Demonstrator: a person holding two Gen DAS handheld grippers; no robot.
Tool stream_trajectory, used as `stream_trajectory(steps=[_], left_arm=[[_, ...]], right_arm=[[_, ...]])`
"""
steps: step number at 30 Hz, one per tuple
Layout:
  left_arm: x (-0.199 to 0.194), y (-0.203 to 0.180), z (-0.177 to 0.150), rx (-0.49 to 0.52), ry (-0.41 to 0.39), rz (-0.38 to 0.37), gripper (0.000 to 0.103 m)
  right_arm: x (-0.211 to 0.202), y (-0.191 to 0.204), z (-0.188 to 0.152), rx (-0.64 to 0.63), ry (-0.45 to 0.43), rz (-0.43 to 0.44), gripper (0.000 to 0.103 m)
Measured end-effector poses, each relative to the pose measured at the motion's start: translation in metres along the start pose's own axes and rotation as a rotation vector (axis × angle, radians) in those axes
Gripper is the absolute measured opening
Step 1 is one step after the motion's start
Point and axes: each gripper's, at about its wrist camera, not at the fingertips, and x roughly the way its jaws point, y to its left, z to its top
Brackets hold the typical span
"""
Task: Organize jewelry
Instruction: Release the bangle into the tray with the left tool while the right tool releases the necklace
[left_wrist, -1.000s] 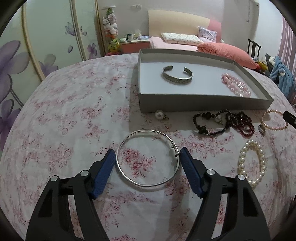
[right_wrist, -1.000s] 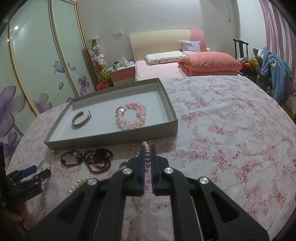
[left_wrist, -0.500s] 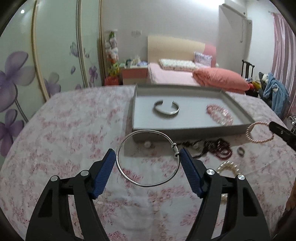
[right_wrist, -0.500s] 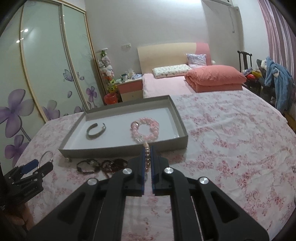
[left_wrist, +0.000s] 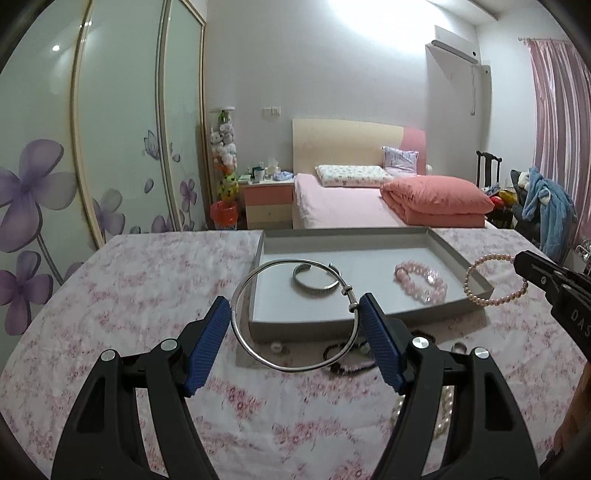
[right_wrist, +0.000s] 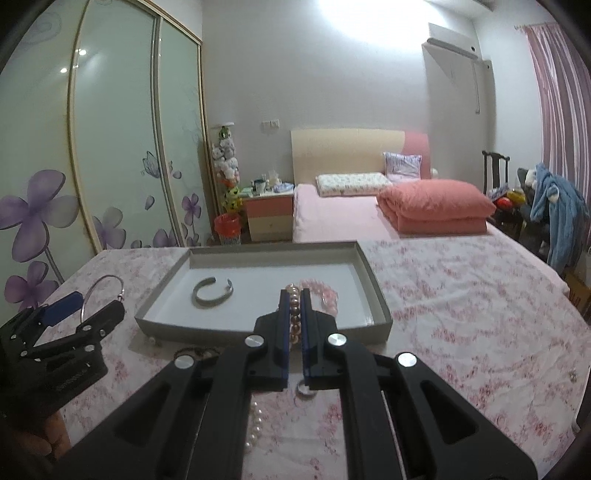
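My left gripper (left_wrist: 295, 314) is shut on a thin silver bangle (left_wrist: 258, 354), held in the air before the grey tray (left_wrist: 332, 325); it also shows in the right wrist view (right_wrist: 103, 291). My right gripper (right_wrist: 294, 299) is shut on a pink pearl bracelet (right_wrist: 293, 317), which hangs from it at the tray's right end in the left wrist view (left_wrist: 480, 295). In the tray lie a silver cuff (left_wrist: 314, 286) and a pink bead bracelet (left_wrist: 421, 282).
On the flowered cloth below the tray lie dark bead bracelets (left_wrist: 343, 363), a small earring (left_wrist: 276, 347), a ring (right_wrist: 306, 389) and a white pearl bracelet (right_wrist: 255, 424). A bed and wardrobe stand behind the table.
Both grippers rose from the table with their jewelry and moved towards the tray. The bangle and the pearl bracelet now hang in the air.
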Motion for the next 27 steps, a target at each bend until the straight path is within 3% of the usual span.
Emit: stream_trajectory(steps=[12, 27], left_arm=[[0.021, -0.01, 0.021, 0.003, -0.048, -0.006, 0.072], [0.08, -0.016, 0.033, -0.008, -0.015, -0.014, 0.072]], right_arm=[[0.016, 0.001, 0.021, -0.004, -0.061, -0.013, 0.006], [0.073, -0.008, 0.034, 0.003, -0.036, -0.03, 0.006]])
